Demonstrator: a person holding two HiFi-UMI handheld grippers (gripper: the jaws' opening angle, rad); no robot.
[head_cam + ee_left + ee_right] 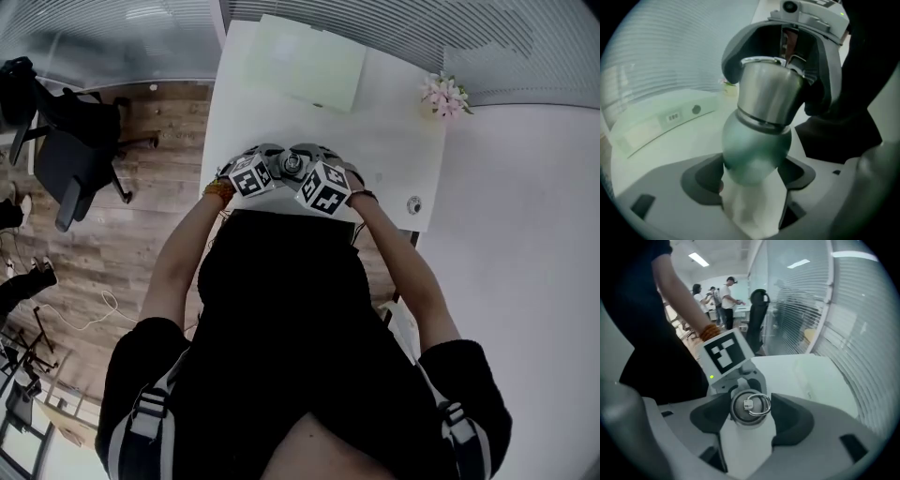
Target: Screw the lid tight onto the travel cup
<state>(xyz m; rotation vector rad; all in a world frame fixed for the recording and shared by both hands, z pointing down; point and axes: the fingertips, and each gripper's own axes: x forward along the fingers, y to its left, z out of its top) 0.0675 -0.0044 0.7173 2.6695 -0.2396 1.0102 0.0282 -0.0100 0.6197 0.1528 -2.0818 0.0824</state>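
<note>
In the left gripper view's lower middle, the left gripper [752,176] is clamping the cup [757,147] by its green body. The lid [768,89] is sitting on the cup's top. At the right gripper view's centre, the right gripper [751,414] is standing open around the lid, its pads not pressing it.

Satin steel lid [768,91], matt green travel cup [754,150]
</note>
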